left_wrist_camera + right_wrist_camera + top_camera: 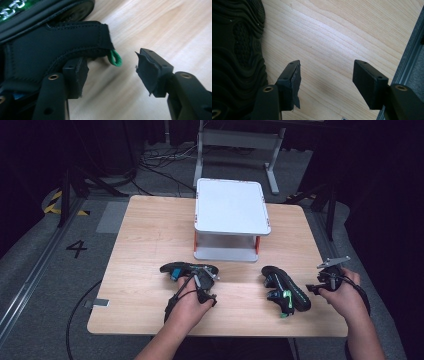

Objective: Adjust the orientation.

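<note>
A: What's around the light wooden table (150,227)?
B: Grey floor (30,285), cables; a white stand (231,207) at the back.
A: The grippers?
B: Left gripper (113,71) agape at the left shoe's (50,47) heel; right gripper (325,82) agape beside the right shoe (234,50); neither grips.

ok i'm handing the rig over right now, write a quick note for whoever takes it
Left gripper: jaws open at the heel of the left black shoe with green trim, green pull loop between them, nothing clamped.
Right gripper: jaws open above bare wood, beside the sole of the right black shoe with green trim, which lies tipped on its side.
Both shoes lie on the light wooden table, in front of the white two-tier shelf.
Done: nothing gripped yet.
Left: probably grip each shoe and move them, perhaps onto the shelf.
</note>
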{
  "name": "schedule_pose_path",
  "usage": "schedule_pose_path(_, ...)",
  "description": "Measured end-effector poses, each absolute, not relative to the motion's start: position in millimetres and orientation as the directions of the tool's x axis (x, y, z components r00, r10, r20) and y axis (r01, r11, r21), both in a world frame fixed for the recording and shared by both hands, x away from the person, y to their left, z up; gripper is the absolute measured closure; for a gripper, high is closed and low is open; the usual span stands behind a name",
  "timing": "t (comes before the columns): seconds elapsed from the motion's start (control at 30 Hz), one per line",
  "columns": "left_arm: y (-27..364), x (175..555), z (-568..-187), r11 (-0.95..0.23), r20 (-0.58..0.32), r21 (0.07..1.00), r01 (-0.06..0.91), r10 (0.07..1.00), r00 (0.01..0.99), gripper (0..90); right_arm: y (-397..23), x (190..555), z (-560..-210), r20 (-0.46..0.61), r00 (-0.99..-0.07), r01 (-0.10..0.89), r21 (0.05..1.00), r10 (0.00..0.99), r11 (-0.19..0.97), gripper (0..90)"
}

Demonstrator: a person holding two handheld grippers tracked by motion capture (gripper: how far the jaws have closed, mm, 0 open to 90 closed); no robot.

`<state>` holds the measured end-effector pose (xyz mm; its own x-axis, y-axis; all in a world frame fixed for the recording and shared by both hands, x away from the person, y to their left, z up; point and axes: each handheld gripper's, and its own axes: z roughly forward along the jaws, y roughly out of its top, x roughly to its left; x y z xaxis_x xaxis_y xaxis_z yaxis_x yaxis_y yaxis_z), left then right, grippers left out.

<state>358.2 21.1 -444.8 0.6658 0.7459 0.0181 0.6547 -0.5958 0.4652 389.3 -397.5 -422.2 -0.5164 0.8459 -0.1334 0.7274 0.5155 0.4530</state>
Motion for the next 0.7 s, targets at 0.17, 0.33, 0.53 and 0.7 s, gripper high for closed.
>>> schedule_pose_path(0.17, 20.8, 363.2, -444.6, -0.573, 0.025, 0.491, 0.656, 0.762, 0.647, 54.6, -397.6, 388.7, -421.1, -0.135, -0.518, 0.725, 0.455, 0.845, 0.517, 40.8)
schedule_pose_path(0.33, 20.9, 364.7, -444.8, -0.586, 0.023, 0.491, 0.645, 0.749, 0.662, 82.9, -395.8, 389.2, -422.0, -0.130, -0.525, 0.723, 0.454, 0.841, 0.521, 40.8)
schedule_pose_path(0.53, 23.7, 365.9, -441.6, -0.587, 0.007, 0.491, 0.643, 0.741, 0.672, 86.8, -396.3, 389.1, -420.8, -0.136, -0.523, 0.721, 0.457, 0.842, 0.521, 41.0)
schedule_pose_path(0.7, 27.0, 364.1, -433.6, -0.600, 0.014, 0.485, 0.636, 0.733, 0.680, 87.7, -396.8, 388.6, -419.2, -0.139, -0.525, 0.717, 0.460, 0.840, 0.524, 41.4)
